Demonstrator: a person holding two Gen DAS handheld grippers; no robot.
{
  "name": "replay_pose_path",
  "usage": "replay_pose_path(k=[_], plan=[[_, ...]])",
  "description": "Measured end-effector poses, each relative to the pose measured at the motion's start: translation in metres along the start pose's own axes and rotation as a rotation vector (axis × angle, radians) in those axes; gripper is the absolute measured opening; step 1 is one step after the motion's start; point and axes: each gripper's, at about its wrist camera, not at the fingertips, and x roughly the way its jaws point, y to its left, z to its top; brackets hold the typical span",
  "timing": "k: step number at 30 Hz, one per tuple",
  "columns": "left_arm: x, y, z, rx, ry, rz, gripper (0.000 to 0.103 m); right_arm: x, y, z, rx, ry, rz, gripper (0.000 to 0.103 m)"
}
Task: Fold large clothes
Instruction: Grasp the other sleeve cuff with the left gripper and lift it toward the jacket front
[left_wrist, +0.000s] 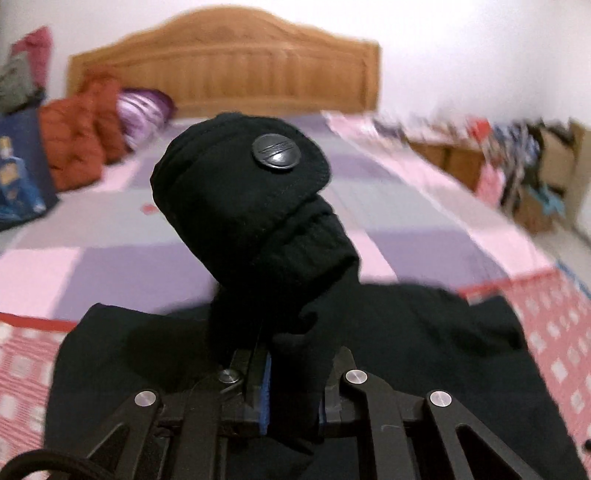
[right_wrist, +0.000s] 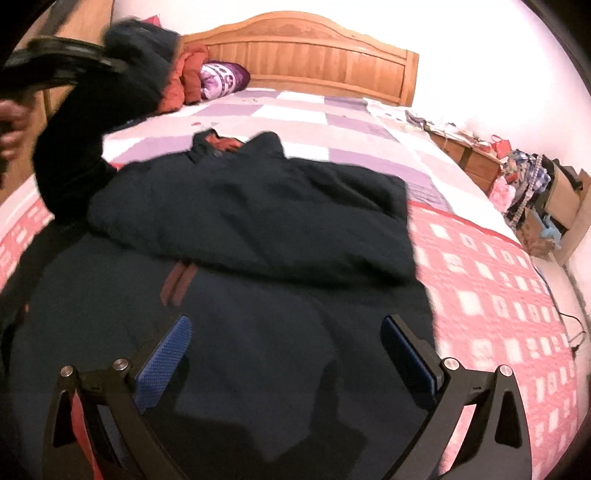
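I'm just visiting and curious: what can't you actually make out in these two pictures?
- Left wrist view: the left gripper's contact with the sleeve cuff is buried in dark cloth.
- Right wrist view: the jacket's near hem is cut off by the bottom edge.
- Both views: clutter beside the bed is blurred and too small to identify.

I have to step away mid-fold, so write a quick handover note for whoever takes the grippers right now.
Left gripper: shut on the jacket's sleeve cuff, the one with the snap button, and holding it up above the bed.
Right gripper: open and empty, over the jacket's lower part.
Dark jacket: spread on the bedspread, collar toward the headboard. The side opposite the lifted sleeve looks already folded in.
Left to do: probably lay the held sleeve across the body, then fold the jacket up.
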Motion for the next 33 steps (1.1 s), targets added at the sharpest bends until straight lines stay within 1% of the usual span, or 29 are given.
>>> replay_pose_path(k=[2, 3, 4, 5, 7, 9, 11, 13, 14, 15, 16, 17, 18, 19, 20, 21, 23, 25, 27, 29, 31, 33], plan=[[0.023, -0.037, -0.020, 0.040, 0.058, -0.012, 0.012, -0.008, -0.016, -0.013, 0.004, 0.011, -0.013, 0.103], [0.031, -0.049, -0.029, 0.060, 0.082, -0.016, 0.012, -0.012, -0.022, -0.021, 0.009, 0.017, -0.018, 0.103], [0.037, -0.063, -0.037, 0.084, 0.092, -0.011, 0.013, -0.015, -0.028, -0.028, 0.015, 0.023, -0.023, 0.103], [0.041, -0.079, -0.045, 0.119, 0.092, 0.000, 0.013, -0.019, -0.034, -0.035, 0.020, 0.029, -0.032, 0.103], [0.049, -0.097, -0.054, 0.148, 0.101, 0.004, 0.018, -0.023, -0.045, -0.046, 0.031, 0.040, -0.040, 0.103], [0.052, -0.108, -0.062, 0.157, 0.110, 0.012, 0.026, -0.023, -0.055, -0.053, 0.049, 0.054, -0.038, 0.103], [0.050, -0.121, -0.069, 0.162, 0.111, 0.015, 0.028, -0.024, -0.060, -0.059, 0.066, 0.063, -0.041, 0.103], [0.042, -0.125, -0.075, 0.165, 0.094, 0.009, 0.038, -0.024, -0.064, -0.063, 0.080, 0.072, -0.044, 0.103], [0.040, -0.127, -0.075, 0.170, 0.079, -0.003, 0.049, -0.024, -0.065, -0.064, 0.086, 0.076, -0.046, 0.103], [0.035, -0.131, -0.073, 0.189, 0.050, -0.013, 0.056, -0.023, -0.065, -0.066, 0.091, 0.081, -0.045, 0.103], [0.032, -0.140, -0.074, 0.218, 0.026, -0.013, 0.059, -0.023, -0.065, -0.067, 0.095, 0.086, -0.043, 0.103], [0.025, -0.148, -0.074, 0.267, -0.002, -0.001, 0.065, -0.021, -0.064, -0.065, 0.098, 0.091, -0.042, 0.103], [0.020, -0.155, -0.073, 0.306, -0.026, -0.006, 0.073, -0.019, -0.063, -0.064, 0.100, 0.095, -0.042, 0.103], [0.011, -0.157, -0.074, 0.324, -0.056, -0.032, 0.077, -0.019, -0.061, -0.064, 0.102, 0.097, -0.040, 0.103], [0.004, -0.156, -0.074, 0.327, -0.082, -0.053, 0.083, -0.016, -0.059, -0.061, 0.103, 0.098, -0.039, 0.103], [-0.009, -0.152, -0.072, 0.316, -0.115, -0.058, 0.085, -0.014, -0.058, -0.058, 0.104, 0.100, -0.038, 0.103], [-0.026, -0.138, -0.072, 0.280, -0.140, -0.027, 0.086, -0.012, -0.054, -0.053, 0.106, 0.097, -0.033, 0.103], [-0.037, -0.115, -0.074, 0.228, -0.135, 0.010, 0.088, -0.011, -0.048, -0.046, 0.103, 0.088, -0.027, 0.103], [-0.046, -0.084, -0.081, 0.183, -0.114, 0.080, 0.091, -0.008, -0.046, -0.038, 0.104, 0.076, -0.020, 0.103], [-0.052, -0.047, -0.093, 0.145, -0.077, 0.180, 0.091, -0.006, -0.041, -0.027, 0.103, 0.062, -0.009, 0.103], [-0.054, -0.007, -0.111, 0.106, -0.011, 0.282, 0.091, -0.005, -0.036, -0.015, 0.103, 0.047, -0.003, 0.103], [-0.054, 0.024, -0.130, 0.064, 0.045, 0.352, 0.091, -0.002, -0.033, -0.002, 0.110, 0.033, 0.009, 0.103]])
